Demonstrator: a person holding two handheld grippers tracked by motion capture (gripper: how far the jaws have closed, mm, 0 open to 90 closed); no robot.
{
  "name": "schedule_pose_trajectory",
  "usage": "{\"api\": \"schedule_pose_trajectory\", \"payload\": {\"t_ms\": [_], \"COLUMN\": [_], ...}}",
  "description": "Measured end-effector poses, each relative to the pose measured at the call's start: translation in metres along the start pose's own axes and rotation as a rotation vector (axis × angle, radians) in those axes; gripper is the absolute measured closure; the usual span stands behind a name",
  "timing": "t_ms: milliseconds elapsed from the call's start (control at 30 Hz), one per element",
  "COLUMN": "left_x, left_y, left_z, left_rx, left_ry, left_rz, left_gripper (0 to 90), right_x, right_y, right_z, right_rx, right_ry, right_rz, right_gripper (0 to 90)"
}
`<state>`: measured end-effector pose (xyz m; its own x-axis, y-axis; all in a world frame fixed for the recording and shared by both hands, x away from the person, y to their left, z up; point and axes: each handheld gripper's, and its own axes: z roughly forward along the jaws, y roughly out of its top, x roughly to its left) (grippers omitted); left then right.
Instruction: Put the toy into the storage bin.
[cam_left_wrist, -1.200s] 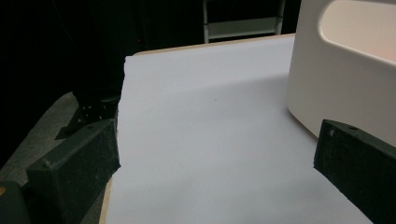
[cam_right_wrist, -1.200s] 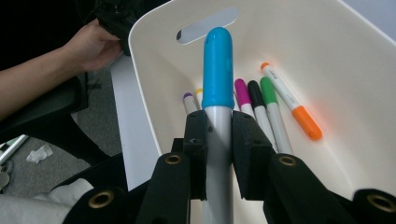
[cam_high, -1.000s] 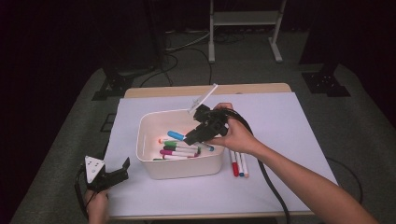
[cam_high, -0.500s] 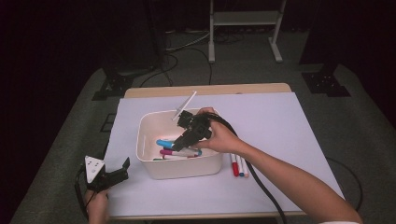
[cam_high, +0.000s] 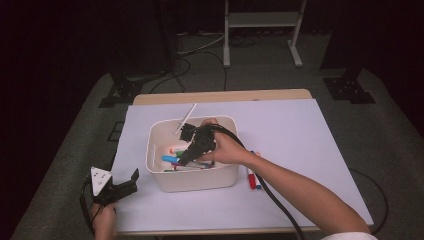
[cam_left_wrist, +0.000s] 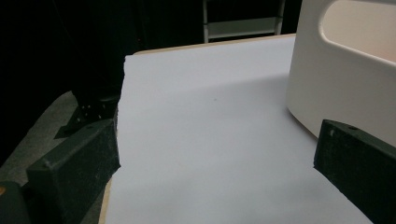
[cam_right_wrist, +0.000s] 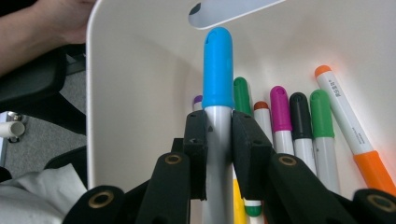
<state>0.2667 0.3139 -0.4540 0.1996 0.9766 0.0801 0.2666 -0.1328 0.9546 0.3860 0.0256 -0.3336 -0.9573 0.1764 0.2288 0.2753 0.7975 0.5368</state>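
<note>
Your right gripper (cam_right_wrist: 218, 140) | jaws clamped on blue-capped marker (cam_right_wrist: 217, 70), long axis straight ahead, low inside white bin (cam_high: 192, 180) mid-frame | left gripper (cam_high: 117, 187) gaping, empty, lower left.

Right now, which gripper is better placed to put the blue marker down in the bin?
Right. The right gripper already grips the blue marker inside the white bin. The left gripper sits open outside it.

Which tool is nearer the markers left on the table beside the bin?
Right. The right tool is inside the bin, gripping a blue-capped marker, just left of the loose markers. The left tool sits beyond the bin's far side, at the table's near-left corner.
</note>
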Motion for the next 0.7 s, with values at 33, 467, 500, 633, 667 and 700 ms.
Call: {"api": "schedule_pose_trajectory", "payload": {"t_ms": [33,467,500,633,667,700], "left_x": [0.0,0.0,0.0,0.0,0.0,0.0], "left_y": [0.0,0.0,0.0,0.0,0.0,0.0], "left_z": [0.0,0.0,0.0,0.0,0.0,0.0], "left_rx": [0.0,-0.001,-0.002,-0.007,-0.006,-0.007], "left_ry": [0.0,-0.002,-0.002,-0.001,-0.001,-0.002], "left_rz": [0.0,-0.001,-0.001,-0.002,-0.001,0.0], "left_gripper": [0.0,0.0,0.0,0.0,0.0,0.0], "right_x": [0.0,0.002,0.003,0.008,0.009,0.009], "right_y": [0.001,0.006,0.006,0.002,0.0,-0.002], "right_z": [0.002,0.012,0.011,-0.003,-0.008,-0.014], "right_rx": [0.007,0.056,0.055,0.033,0.021,0.011], "right_ry": [0.001,0.008,0.0,-0.02,-0.024,-0.027], "right_rz": [0.0,-0.008,-0.014,-0.021,-0.019,-0.018], "right_gripper": [75.6,69.1,68.8,67.4,67.3,67.1]}}
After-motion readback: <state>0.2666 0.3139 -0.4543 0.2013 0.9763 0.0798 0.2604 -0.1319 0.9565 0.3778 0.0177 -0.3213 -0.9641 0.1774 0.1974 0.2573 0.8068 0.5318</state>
